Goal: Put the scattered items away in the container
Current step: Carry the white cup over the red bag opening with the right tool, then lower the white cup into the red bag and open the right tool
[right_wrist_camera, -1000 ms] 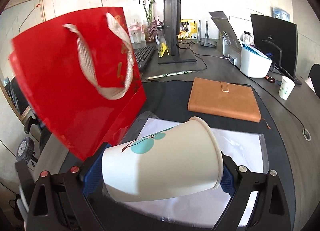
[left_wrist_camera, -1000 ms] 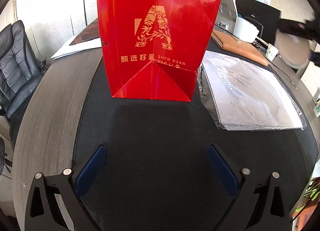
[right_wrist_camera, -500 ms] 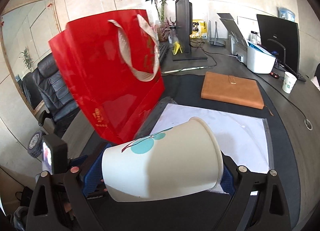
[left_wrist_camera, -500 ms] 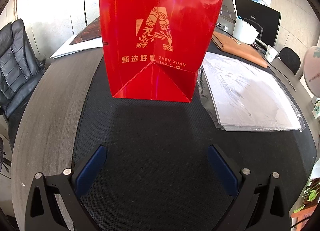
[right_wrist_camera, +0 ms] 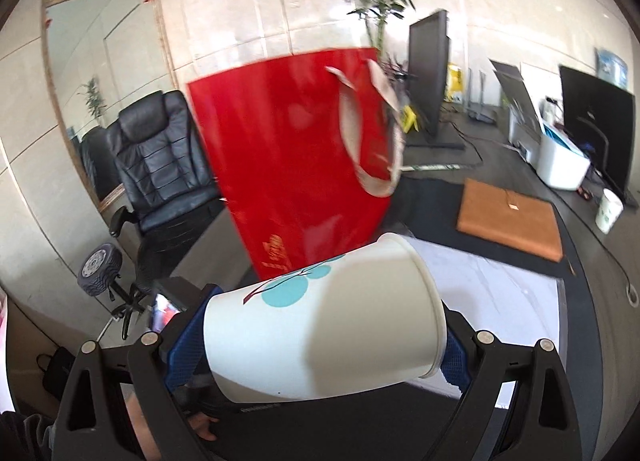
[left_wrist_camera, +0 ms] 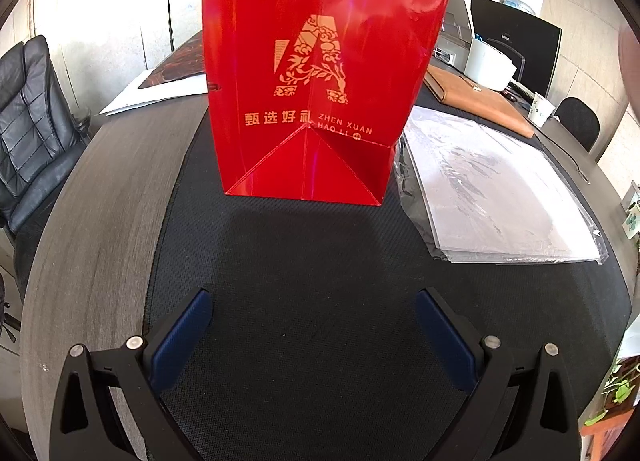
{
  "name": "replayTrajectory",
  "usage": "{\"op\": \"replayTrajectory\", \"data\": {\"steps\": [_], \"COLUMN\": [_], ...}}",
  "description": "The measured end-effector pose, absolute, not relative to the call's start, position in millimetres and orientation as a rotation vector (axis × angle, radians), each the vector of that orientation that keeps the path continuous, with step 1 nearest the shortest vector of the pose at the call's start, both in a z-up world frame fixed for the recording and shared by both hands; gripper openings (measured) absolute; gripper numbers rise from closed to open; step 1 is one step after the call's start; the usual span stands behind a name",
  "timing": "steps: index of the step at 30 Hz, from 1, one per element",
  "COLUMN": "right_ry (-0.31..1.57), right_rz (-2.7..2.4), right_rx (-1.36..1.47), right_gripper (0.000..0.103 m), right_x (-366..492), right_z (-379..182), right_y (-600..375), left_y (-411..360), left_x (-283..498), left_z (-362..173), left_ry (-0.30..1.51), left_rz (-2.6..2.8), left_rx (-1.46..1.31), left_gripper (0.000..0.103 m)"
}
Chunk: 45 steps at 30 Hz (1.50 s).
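A tall red paper gift bag with gold lettering stands upright on the black mat, straight ahead of my left gripper. That gripper is open, low over the mat, with nothing between its fingers. My right gripper is shut on a white paper cup with a teal print, held on its side with the rim to the right. From the right wrist view the red bag sits ahead and left, its beige ribbon handle hanging on the near face.
A clear plastic sleeve of papers lies right of the bag. A tan leather folder, a white printer, a monitor and another paper cup sit farther back. A black office chair stands left of the table.
My right gripper has risen and swung left with the cup, bringing the bag's top and the chair into view. The left gripper has stayed put.
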State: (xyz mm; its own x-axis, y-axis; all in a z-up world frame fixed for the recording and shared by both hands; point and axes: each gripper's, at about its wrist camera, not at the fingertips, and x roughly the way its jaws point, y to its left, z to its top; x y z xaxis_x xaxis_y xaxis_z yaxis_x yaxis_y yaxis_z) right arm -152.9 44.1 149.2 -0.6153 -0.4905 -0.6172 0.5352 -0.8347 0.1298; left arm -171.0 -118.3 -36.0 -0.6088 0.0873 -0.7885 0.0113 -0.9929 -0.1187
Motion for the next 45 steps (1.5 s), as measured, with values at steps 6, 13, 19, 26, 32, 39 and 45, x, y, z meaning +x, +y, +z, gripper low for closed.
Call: {"op": "replayTrajectory", "data": {"steps": [6, 13, 19, 26, 32, 39, 45], "right_ry": [0.102, 0.134, 0.159, 0.159, 0.174, 0.149, 0.198], "right_rz": [-2.384, -2.389, -2.378, -2.346, -2.334, -2.359, -2.384], "right_rx": [0.843, 0.756, 0.691, 0.644, 0.651, 0.67, 0.794], "right_gripper": [0.097, 0.097, 0.097, 0.097, 0.097, 0.097, 0.097], "right_x": [-146, -138, -142, -162, -196, -253, -299], "right_z": [169, 199, 226, 259, 281, 296, 271], "right_y": [30, 22, 9, -10, -32, -58, -80], "left_y": [-133, -159, -173, -182, -188, -194, -189], "left_x": [-165, -135, -117, -98, -93, -92, -92], "left_z": [-32, 26, 79, 125, 147, 153, 148], "left_ry": [-0.287, -0.351, -0.331, -0.222, -0.161, -0.153, -0.144], "left_rz": [2.785, 2.871, 2.927, 2.975, 2.999, 3.005, 2.981], "left_rx": [-1.313, -1.144, -0.99, -0.849, -0.807, -0.808, -0.829], "left_gripper": [0.103, 0.103, 0.103, 0.103, 0.103, 0.103, 0.103]}}
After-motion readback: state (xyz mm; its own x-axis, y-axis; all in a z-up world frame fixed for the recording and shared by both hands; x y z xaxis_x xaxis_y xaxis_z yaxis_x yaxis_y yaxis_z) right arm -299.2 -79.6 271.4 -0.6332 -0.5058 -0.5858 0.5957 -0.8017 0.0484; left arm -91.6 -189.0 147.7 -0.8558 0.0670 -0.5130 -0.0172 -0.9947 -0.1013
